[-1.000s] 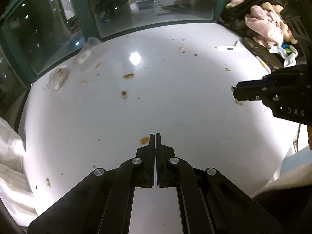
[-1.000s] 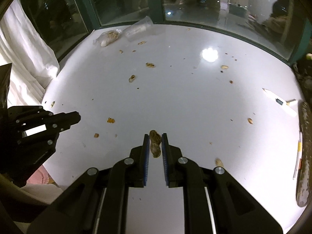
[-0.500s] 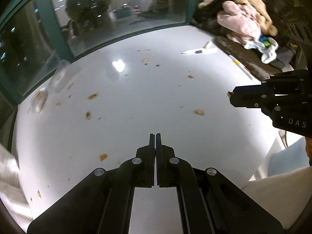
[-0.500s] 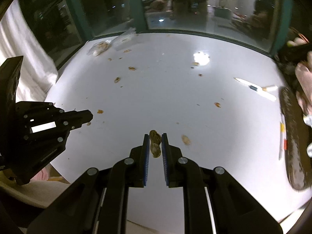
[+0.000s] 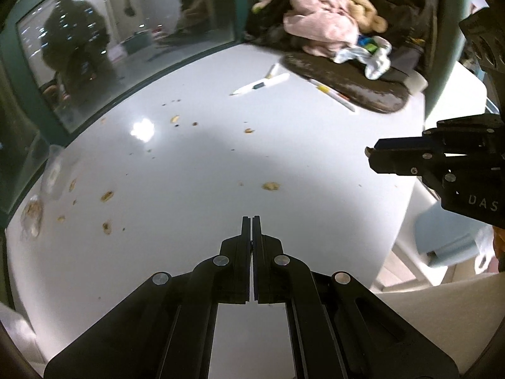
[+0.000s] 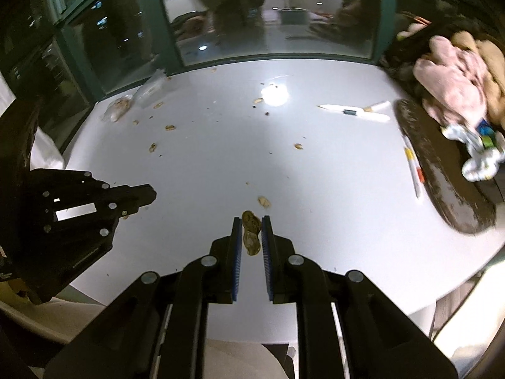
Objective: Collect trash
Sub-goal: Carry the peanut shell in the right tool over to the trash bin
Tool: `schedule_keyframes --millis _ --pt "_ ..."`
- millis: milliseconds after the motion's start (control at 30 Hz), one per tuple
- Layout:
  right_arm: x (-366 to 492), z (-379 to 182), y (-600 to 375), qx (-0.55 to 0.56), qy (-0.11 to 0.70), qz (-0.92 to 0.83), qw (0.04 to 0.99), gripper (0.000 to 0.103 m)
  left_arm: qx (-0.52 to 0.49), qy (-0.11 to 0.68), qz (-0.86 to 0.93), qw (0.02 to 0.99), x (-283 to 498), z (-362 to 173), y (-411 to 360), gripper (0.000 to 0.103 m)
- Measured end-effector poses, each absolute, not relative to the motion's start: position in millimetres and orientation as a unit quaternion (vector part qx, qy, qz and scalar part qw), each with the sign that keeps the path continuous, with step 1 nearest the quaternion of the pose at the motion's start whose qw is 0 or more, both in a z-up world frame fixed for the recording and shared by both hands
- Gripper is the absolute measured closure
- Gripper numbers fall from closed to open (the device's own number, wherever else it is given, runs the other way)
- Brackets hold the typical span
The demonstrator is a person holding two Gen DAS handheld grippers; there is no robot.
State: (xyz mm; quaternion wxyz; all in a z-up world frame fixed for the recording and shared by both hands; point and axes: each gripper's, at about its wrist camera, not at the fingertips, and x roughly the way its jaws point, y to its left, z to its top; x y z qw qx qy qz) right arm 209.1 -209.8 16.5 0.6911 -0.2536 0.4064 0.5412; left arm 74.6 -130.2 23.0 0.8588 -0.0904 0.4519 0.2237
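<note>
Pinched between the blue-padded jaws of the right gripper [image 6: 251, 232], bottom centre of the right wrist view: a brown, wrinkled peanut shell [image 6: 251, 232], held lengthwise and clear of the glossy white round tabletop [image 6: 315, 189], presumably lifted for carrying to wherever the rubbish goes (no bin clearly identifiable in either view). Jaws narrow, pads pressing on both flanks of the shell.

Left gripper [image 5: 251, 221] fully closed, fingers flush together with nothing between, bottom centre of its own view; seemingly idle while the right one does the carrying. Also visible at the left edge of the right wrist view [image 6: 139, 194], hovering over the table's near rim.

More litter scattered across the table: a pale shell fragment [image 6: 264, 202] just beyond the held shell, several small brown bits toward the upper left, and a crumpled clear plastic bag with husks [image 6: 118, 110] near the window frame, upper left.

At the right of the frame, not obviously trash: white pens [image 6: 356, 112], a dark oval tray [image 6: 442, 183], and a heap of pink cloth [image 6: 448, 91] (likely just pushed aside).

Probably many pickups remaining.
</note>
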Motion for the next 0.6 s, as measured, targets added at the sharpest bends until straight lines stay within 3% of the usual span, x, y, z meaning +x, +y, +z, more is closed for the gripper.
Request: schedule_keyframes --millis 600 --pt "179.4 18.1 -286.6 -0.207 0.426 0.468 0.746 0.089 -0.036 0.459 0.128 0.878 73.0 23.7 -196.7 0.103"
